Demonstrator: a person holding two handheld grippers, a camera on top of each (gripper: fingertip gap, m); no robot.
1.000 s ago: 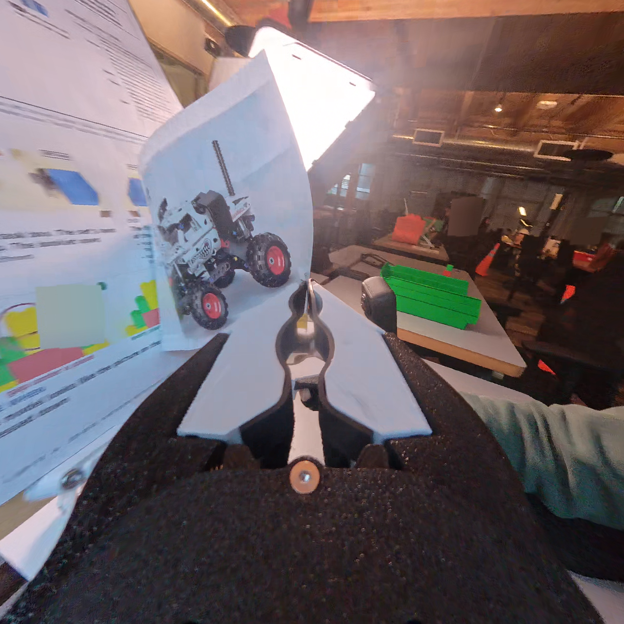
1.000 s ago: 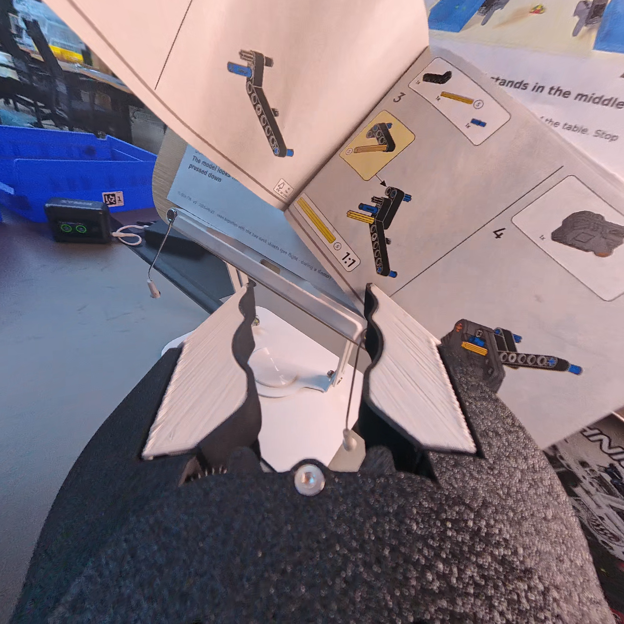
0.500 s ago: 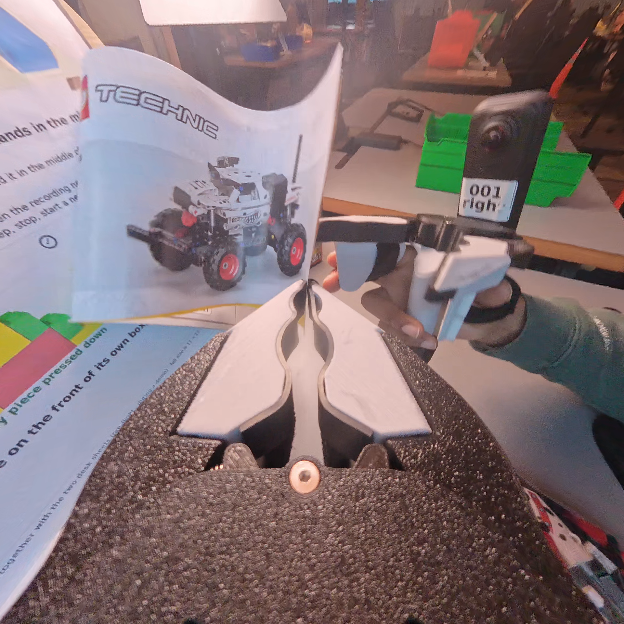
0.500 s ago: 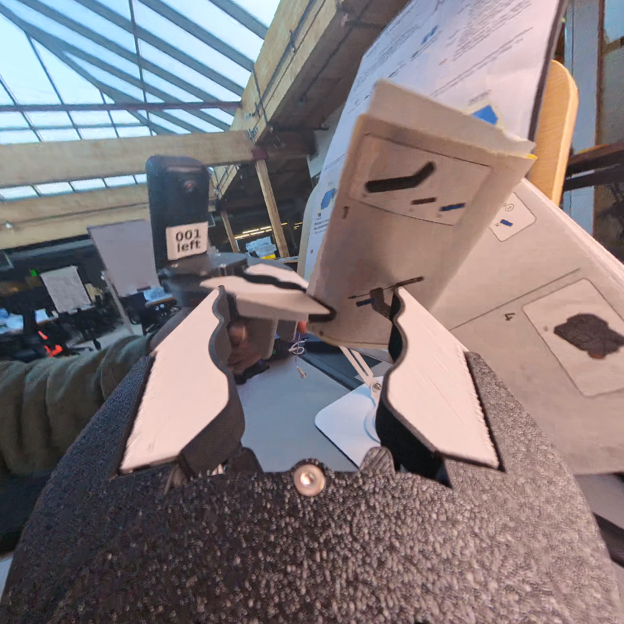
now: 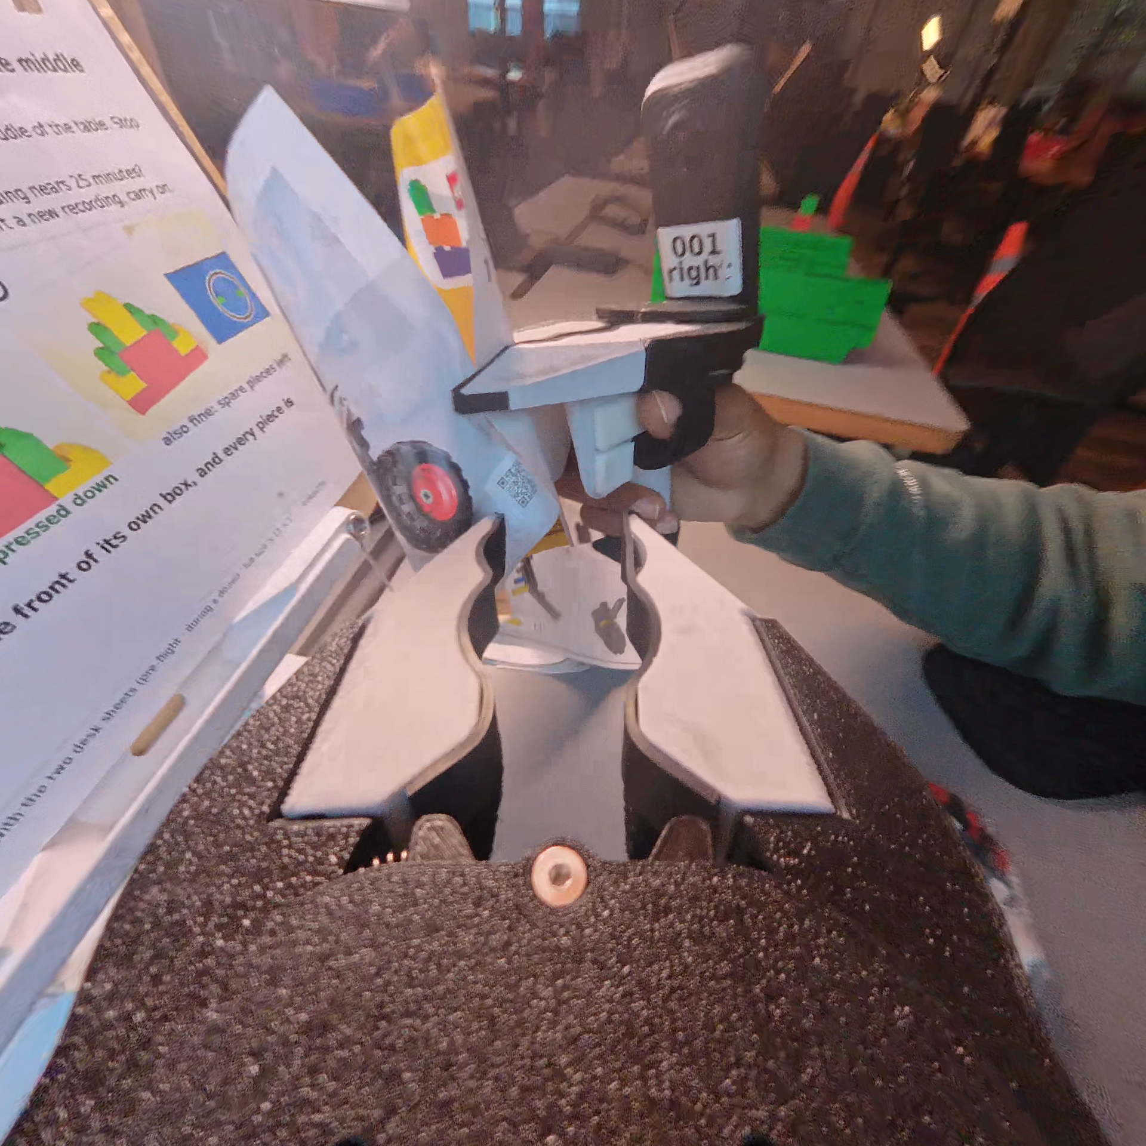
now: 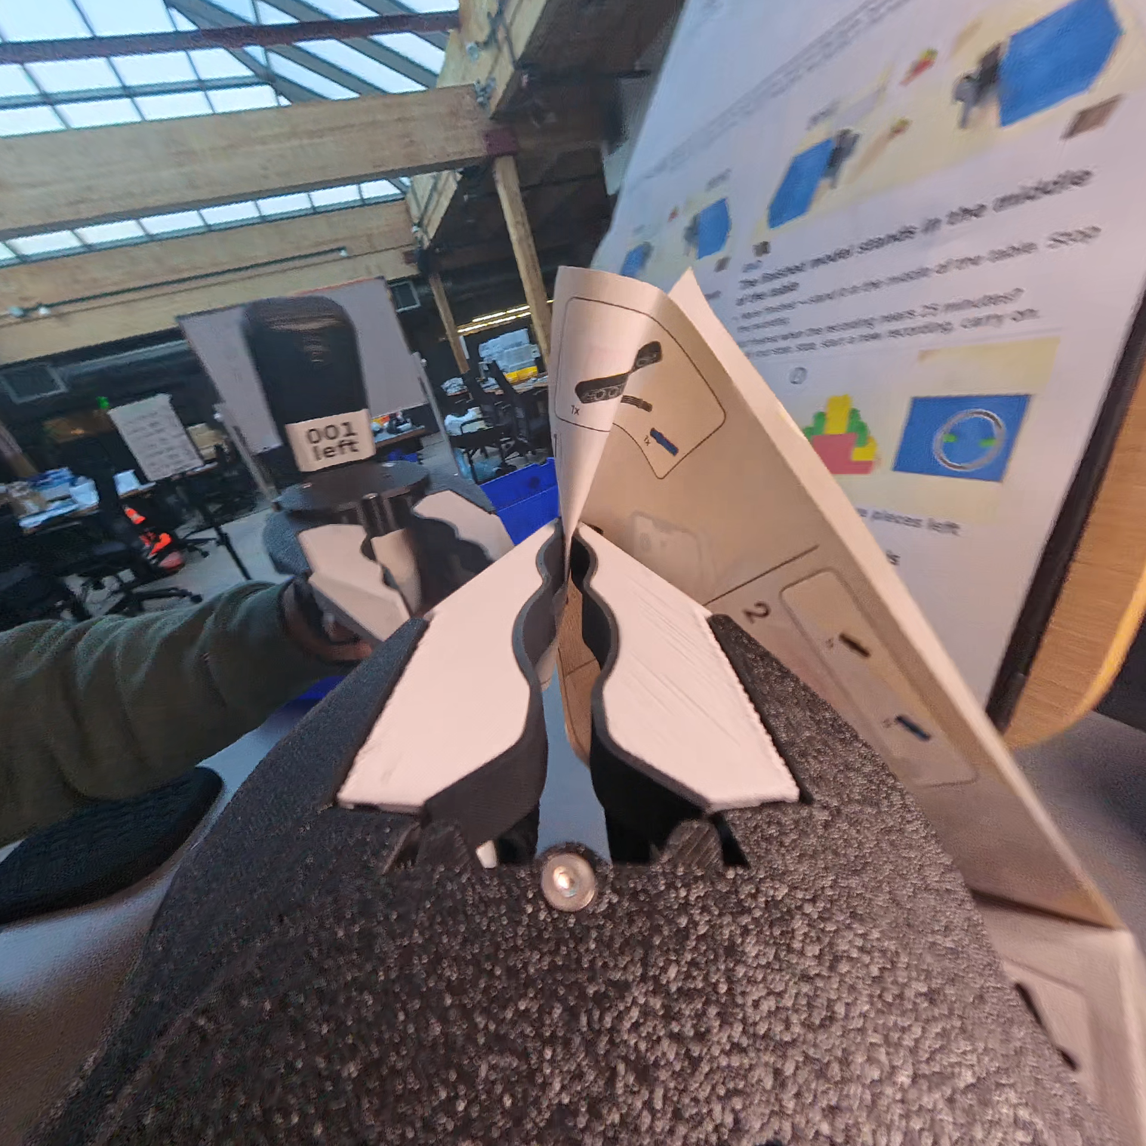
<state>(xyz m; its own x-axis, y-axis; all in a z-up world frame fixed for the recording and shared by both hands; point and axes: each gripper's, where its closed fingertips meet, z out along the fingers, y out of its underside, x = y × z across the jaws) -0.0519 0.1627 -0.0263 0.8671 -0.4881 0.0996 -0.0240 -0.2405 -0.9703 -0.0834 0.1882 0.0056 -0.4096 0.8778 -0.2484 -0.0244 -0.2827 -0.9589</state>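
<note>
Left gripper: we hold it open, booklet just ahead.
Right gripper: we pinch a booklet page.

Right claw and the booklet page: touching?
Touching. Right wrist view shows the right claw shut on the booklet page, fingertips pinching its lower edge.

Both wide-angle views bend straight lines toward their edges. In the right wrist view, cool daylight falls from the glazed skylight roof with pale timber beams, while the hall under it is dim. The tilted white printed instruction sheet, right of that roof, is smeared by blur. In the left wrist view warm light dominates; the dark background behind the bright green plastic bins is soft and streaked.
</note>
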